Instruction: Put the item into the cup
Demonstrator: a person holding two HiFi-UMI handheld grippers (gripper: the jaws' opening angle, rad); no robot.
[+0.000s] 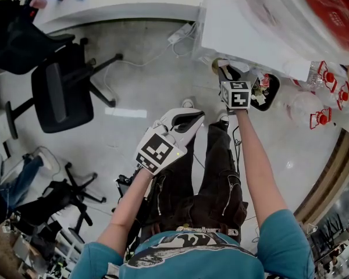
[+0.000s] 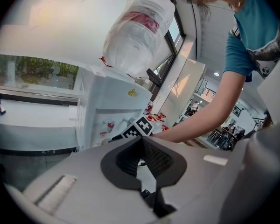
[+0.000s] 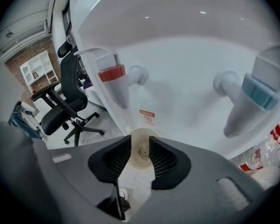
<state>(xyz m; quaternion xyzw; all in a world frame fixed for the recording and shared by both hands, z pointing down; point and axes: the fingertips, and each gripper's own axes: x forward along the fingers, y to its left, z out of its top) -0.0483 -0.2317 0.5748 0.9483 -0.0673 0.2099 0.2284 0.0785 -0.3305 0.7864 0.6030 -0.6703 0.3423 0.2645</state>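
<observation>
A pale paper cup [image 3: 141, 154] stands in the recess of a white water dispenser [image 3: 186, 69], below and between the red tap [image 3: 113, 74] and the blue tap [image 3: 257, 90]. A small pale item lies inside the cup. My right gripper [image 3: 140, 141] reaches up to it with its jaws open, one pad on each side of the cup's rim. In the head view the right gripper [image 1: 224, 70] is at the dispenser's front beside the cup [image 1: 216, 66]. My left gripper [image 1: 189, 118] hangs back over the floor near the person's legs, shut and empty [image 2: 142, 141].
A black office chair [image 1: 61, 95] stands to the left on the grey floor. A black bin with litter [image 1: 267, 92] and several empty water bottles [image 1: 320, 118] sit right of the dispenser. A wrapped bottle [image 2: 137, 31] tops the dispenser. Cables [image 1: 180, 36] trail by the counter [image 1: 122, 2].
</observation>
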